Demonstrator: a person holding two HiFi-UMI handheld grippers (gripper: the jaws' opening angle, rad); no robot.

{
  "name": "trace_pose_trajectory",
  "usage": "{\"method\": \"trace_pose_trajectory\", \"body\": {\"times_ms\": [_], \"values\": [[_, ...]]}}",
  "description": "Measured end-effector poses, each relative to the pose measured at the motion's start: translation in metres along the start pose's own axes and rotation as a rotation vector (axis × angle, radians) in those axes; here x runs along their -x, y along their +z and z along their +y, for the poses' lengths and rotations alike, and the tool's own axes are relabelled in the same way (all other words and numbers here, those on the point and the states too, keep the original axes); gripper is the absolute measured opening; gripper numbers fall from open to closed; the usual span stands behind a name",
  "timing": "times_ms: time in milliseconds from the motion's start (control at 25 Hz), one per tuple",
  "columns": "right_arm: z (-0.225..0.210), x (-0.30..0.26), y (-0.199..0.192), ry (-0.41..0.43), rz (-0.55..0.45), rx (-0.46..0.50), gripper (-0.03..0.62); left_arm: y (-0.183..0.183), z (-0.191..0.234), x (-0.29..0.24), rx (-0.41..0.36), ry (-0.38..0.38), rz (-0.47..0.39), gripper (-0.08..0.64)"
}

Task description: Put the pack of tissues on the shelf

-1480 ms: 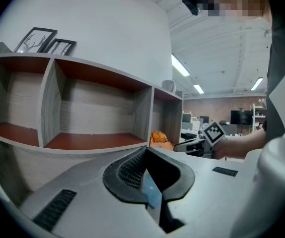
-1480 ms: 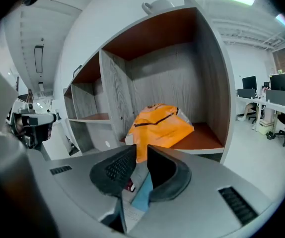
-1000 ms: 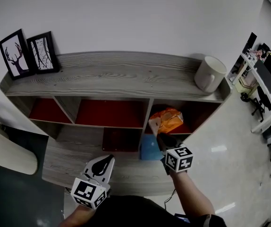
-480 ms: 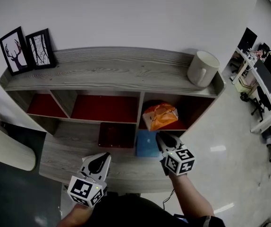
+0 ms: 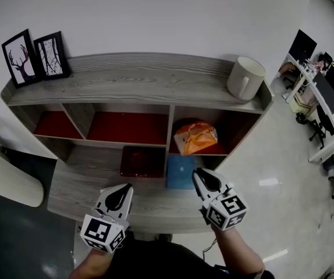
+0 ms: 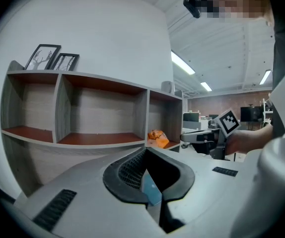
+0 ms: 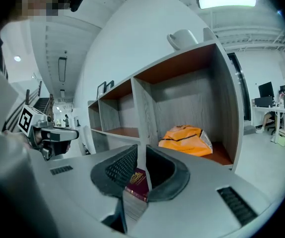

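The orange pack of tissues (image 5: 195, 138) lies in the right compartment of the grey wooden shelf (image 5: 138, 80), on its red floor. It also shows as the orange pack (image 6: 156, 136) in the left gripper view and as the orange pack (image 7: 184, 141) in the right gripper view. My right gripper (image 5: 202, 176) hovers in front of and below that compartment, apart from the pack, jaws a narrow slit apart with nothing held. Further left, my left gripper (image 5: 120, 192) hangs over the lower ledge, shut and empty. Each wrist camera looks along its own jaws, the left gripper (image 6: 145, 152) and the right gripper (image 7: 138, 155).
A dark red book (image 5: 142, 161) and a flat blue object (image 5: 180, 172) lie on the lower ledge below the compartments. A white mug (image 5: 245, 78) stands on the shelf top at the right, two framed pictures (image 5: 36, 57) at the left. Office desks stand far right.
Both grippers have drawn back from the shelf toward me. The right one has come away from the compartment holding the orange pack, which stays in place.
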State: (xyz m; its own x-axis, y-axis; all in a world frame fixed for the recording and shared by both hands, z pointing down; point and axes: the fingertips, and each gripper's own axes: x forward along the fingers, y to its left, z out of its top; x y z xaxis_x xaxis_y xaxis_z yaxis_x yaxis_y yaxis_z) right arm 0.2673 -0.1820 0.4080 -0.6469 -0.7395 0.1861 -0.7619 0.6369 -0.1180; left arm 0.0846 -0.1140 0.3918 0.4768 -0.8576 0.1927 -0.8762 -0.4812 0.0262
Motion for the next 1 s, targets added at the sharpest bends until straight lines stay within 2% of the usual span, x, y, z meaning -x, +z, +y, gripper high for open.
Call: {"method": "trace_pose_trajectory", "body": {"times_ms": [200,400,640,720,840,1000], "values": [[0.028,-0.003,0.000,0.009,0.004,0.005,0.055,0.001,0.022,0.016,0.005,0.007,-0.021,0.012],[0.066,-0.027,-0.005,-0.019,0.010,0.003,0.055,-0.005,0.064,0.046,0.002,0.000,-0.031,0.012],[0.144,-0.076,-0.003,-0.015,0.005,-0.006,0.055,-0.016,0.136,0.095,-0.002,-0.013,-0.023,0.012],[0.172,-0.092,-0.003,-0.015,-0.007,-0.036,0.055,-0.022,0.158,0.111,-0.004,-0.026,-0.017,0.012],[0.215,-0.117,-0.007,-0.011,-0.016,-0.081,0.055,-0.033,0.189,0.134,-0.007,-0.055,0.003,0.012],[0.260,-0.142,-0.018,-0.013,0.013,-0.086,0.055,-0.048,0.215,0.156,0.000,-0.118,0.026,0.014]]}}
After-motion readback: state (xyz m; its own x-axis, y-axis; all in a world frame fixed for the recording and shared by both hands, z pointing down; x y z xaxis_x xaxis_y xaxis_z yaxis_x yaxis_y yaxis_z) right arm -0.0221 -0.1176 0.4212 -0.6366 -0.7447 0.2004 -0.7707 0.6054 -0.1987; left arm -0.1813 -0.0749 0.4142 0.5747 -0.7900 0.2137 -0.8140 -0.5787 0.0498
